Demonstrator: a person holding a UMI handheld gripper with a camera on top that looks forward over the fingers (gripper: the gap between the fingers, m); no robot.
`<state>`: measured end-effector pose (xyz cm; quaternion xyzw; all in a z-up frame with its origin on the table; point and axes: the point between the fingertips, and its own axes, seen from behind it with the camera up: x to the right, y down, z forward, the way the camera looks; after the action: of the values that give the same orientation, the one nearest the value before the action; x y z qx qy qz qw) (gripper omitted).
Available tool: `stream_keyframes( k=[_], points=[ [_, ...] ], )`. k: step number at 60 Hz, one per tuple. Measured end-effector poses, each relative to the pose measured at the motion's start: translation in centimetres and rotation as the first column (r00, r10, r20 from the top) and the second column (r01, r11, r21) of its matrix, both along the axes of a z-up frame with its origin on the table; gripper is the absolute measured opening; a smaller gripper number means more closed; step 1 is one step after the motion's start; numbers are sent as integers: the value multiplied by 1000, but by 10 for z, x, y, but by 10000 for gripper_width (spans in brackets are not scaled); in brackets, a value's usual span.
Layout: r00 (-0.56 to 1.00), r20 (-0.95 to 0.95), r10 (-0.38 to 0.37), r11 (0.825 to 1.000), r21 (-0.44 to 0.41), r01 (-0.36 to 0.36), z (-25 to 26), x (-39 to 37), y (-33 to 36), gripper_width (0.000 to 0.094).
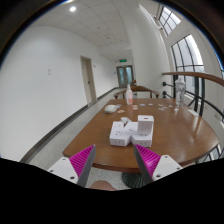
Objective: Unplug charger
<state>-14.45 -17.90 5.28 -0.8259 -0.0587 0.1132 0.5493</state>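
A white power strip (121, 136) lies on the wooden table (170, 140), with a white charger block (145, 126) standing plugged in at its right end. A thin white cable seems to lie beside them. My gripper (114, 163) is open, its magenta pads (82, 160) spread wide with nothing between them. It hangs short of the table's near edge, with the strip and charger beyond the fingertips, a little to the right of centre.
The long wooden table runs away toward the far end of the room, with small items on it including a pink bottle (128, 94). Chairs (148, 91) stand at the far end. Windows and a curved rail (195, 78) are on the right, doors (90, 78) on the left wall.
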Motion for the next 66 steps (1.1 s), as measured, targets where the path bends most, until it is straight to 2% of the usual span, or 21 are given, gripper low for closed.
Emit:
stream_keyframes(
  k=[17, 27, 33, 36, 37, 38, 40, 41, 45, 50, 60, 63, 66],
  points=[
    [990, 90, -111, 994, 11, 110, -11, 59, 28, 782],
    [978, 129, -167, 986, 41, 163, -8, 94, 76, 777],
    [977, 126, -173, 985, 30, 170, -13, 101, 106, 756],
    [979, 125, -161, 987, 40, 157, -15, 98, 123, 690],
    [981, 123, -150, 988, 46, 146, -14, 95, 126, 696],
    [983, 123, -138, 990, 47, 133, -14, 92, 128, 645],
    [988, 112, -108, 993, 48, 104, -15, 80, 127, 440],
    [989, 105, -106, 994, 49, 102, -15, 77, 131, 378],
    [985, 105, -135, 989, 78, 127, -13, 81, 136, 327],
    [982, 134, -131, 986, 117, 115, -12, 79, 140, 231],
    [986, 112, -127, 980, 166, 107, 1, 78, 138, 183],
    [988, 69, -138, 963, 242, 117, 45, 86, 133, 181],
    [983, 57, -172, 935, 325, 144, 91, 96, 127, 181]
  ],
)
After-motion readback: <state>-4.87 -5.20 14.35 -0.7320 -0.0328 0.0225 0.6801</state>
